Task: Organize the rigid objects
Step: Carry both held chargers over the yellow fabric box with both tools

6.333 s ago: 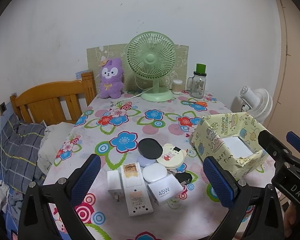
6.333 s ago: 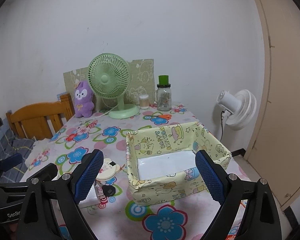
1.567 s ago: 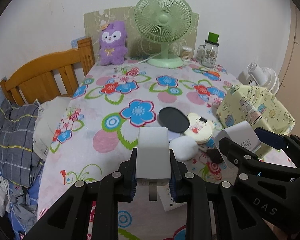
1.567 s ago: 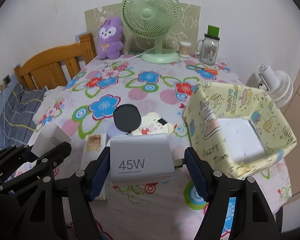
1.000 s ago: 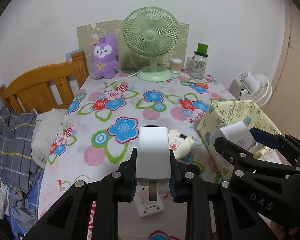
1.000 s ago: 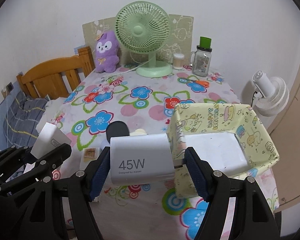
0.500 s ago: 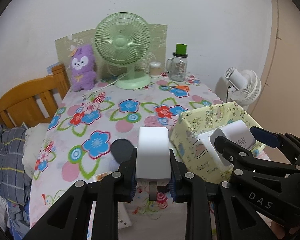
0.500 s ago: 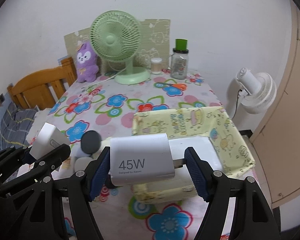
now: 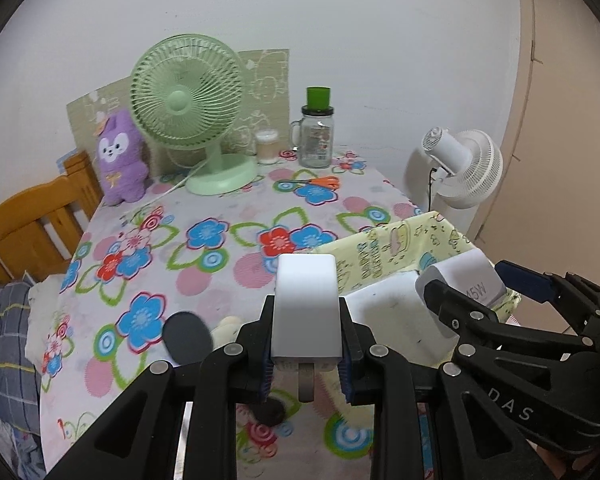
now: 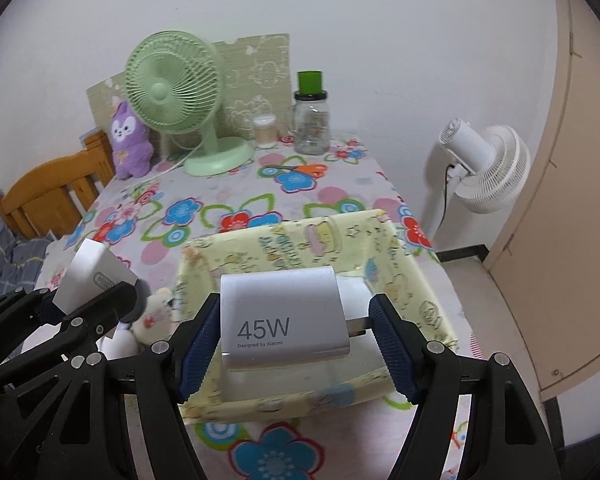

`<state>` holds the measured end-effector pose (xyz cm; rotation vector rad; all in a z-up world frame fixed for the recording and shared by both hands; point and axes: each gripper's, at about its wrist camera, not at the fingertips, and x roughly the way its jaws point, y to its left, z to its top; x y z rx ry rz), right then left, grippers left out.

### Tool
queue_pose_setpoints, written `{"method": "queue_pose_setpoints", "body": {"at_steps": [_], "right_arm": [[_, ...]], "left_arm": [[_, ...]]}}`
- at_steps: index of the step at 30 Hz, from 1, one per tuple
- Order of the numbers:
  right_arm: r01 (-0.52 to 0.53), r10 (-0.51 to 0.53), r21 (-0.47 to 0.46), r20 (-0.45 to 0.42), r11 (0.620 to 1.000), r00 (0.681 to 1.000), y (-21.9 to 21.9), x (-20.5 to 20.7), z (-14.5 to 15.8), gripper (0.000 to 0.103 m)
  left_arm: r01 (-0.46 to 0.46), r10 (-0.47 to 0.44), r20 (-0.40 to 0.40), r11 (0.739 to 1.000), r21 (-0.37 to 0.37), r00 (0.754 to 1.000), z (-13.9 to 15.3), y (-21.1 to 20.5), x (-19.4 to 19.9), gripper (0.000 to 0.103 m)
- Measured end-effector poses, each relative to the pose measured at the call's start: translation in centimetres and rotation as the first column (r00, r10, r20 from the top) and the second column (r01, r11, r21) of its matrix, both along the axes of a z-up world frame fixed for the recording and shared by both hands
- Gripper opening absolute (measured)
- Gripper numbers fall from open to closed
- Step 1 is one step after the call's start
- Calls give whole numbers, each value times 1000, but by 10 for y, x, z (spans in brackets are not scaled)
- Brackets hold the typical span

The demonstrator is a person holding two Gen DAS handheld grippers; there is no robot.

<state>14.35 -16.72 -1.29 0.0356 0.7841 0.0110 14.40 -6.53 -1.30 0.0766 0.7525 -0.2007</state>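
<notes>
Two chargers en route: left claw gripping white plug adapter, right claw clamping 45W charger over yellow box; nothing visibly boxed, small items waiting on table.

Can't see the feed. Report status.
Left gripper shut on white charger. Right gripper shut on 45W charger, over yellow box. Nothing blocking.

Room light's flat and kinda dim on both my wrist cams, no hard shadows or glare anywhere. Heavy fisheye bend with black corners. Tablecloth is slightly motion-smeared, and the yellow box looks soft too.
</notes>
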Motion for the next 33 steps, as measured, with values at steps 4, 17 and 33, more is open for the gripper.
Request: {"method": "queue_pose_setpoints", "body": {"at_steps": [4, 17, 33], "right_arm": [[5, -5, -1, -13, 1000, 1000, -16, 10, -3, 75], [7, -6, 5, -44, 1000, 999, -49, 42, -18, 75], [-40, 42, 26, -79, 999, 996, -44, 80, -33, 75]], "left_arm": [[16, -16, -13, 1000, -10, 1000, -4, -16, 11, 25], [18, -19, -95, 1000, -10, 995, -31, -42, 48, 25], [17, -9, -199, 999, 39, 980, -60, -58, 81, 26]]}}
